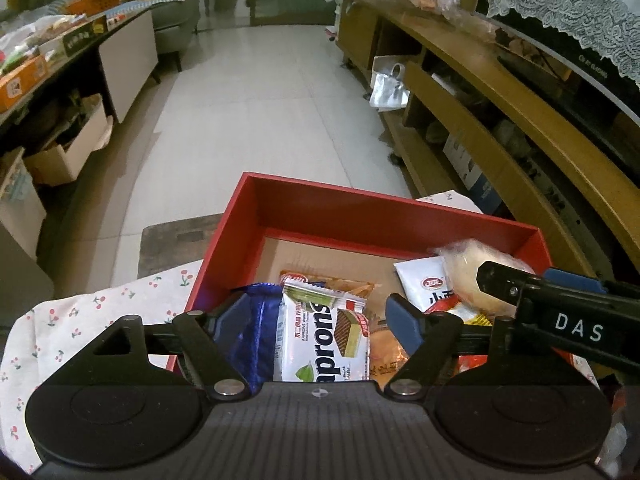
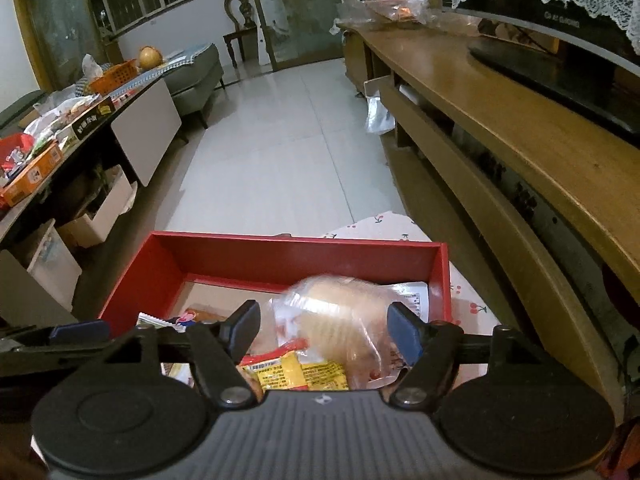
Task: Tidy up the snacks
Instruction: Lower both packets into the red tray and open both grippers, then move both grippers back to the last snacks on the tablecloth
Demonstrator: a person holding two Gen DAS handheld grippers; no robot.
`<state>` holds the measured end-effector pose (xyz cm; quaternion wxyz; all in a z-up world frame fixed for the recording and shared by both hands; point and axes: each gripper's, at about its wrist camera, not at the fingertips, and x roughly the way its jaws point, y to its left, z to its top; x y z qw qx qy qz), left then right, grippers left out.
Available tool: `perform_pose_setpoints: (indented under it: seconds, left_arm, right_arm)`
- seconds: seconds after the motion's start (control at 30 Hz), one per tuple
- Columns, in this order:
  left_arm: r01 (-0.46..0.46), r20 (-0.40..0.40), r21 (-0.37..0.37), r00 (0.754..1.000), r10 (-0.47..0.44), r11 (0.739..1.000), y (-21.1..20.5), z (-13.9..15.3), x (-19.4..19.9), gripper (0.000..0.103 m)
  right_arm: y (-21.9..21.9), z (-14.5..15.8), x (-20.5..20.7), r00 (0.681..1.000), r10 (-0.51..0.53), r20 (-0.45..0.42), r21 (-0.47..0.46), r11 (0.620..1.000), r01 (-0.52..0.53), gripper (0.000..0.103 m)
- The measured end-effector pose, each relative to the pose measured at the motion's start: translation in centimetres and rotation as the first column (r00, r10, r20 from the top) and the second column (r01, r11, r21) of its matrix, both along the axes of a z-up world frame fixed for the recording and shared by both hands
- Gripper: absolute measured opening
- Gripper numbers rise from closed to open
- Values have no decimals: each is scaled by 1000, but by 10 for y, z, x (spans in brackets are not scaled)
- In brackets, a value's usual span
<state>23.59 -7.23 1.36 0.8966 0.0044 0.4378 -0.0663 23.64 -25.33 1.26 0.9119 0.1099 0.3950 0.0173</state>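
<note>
Both grippers hover over a red box [image 1: 280, 216] that rests on a cherry-print cloth [image 1: 80, 320] beside a wooden TV cabinet [image 2: 500, 128].

The left gripper [image 1: 320, 316] has its fingers spread wide and holds nothing. Between them, lying in the box, sit a white Kaprons wafer pack [image 1: 324, 336] and a shiny blue pouch [image 1: 256, 332] at its left side. An orange-brown pastry packet [image 1: 332, 284] lies just behind the wafer pack on the cardboard floor of the box.

The right gripper [image 2: 324, 320] is also parted. A clear-wrapped bun [image 2: 340, 312] sits between its blue pads [image 2: 404, 332], blurred; whether either pad touches it cannot be told. In the left wrist view the same bun shows in the right part of the box, over a white-and-red sachet [image 1: 424, 284]. A yellow packet [image 2: 300, 372] lies below the bun, close to the right gripper body.

The far half of the box shows bare cardboard. A cluttered side table [image 2: 48, 152] stands well apart across the tiled floor [image 1: 260, 100].
</note>
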Motion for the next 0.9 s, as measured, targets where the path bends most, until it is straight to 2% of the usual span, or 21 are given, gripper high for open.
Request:
perform_pose_setpoints:
  seconds: [0.2, 0.43, 0.57, 0.73, 0.9]
  left_arm:
    - [-4, 4, -7, 1000, 4, 1000, 3, 7, -10, 82]
    - [-11, -8, -22, 1000, 11, 1000, 16, 18, -43, 83]
    - [-22, -30, -15, 999, 21, 1000, 27, 17, -76, 84]
    - [-58, -83, -48, 995, 54, 997, 45, 9, -117, 85]
    - [-71, -144, -45, 988, 64, 996, 54, -6, -156, 85]
  right_arm:
    - [2, 9, -11, 1000, 7, 6, -5, 1000, -7, 86]
    - [12, 21, -56, 999, 50, -6, -34, 998, -51, 86]
    - [18, 16, -89, 995, 84, -52, -44, 995, -87, 86]
    - [31, 3, -123, 983, 132, -125, -24, 990, -137, 86]
    - [54, -19, -147, 957, 205, -207, -37, 975, -217, 86]
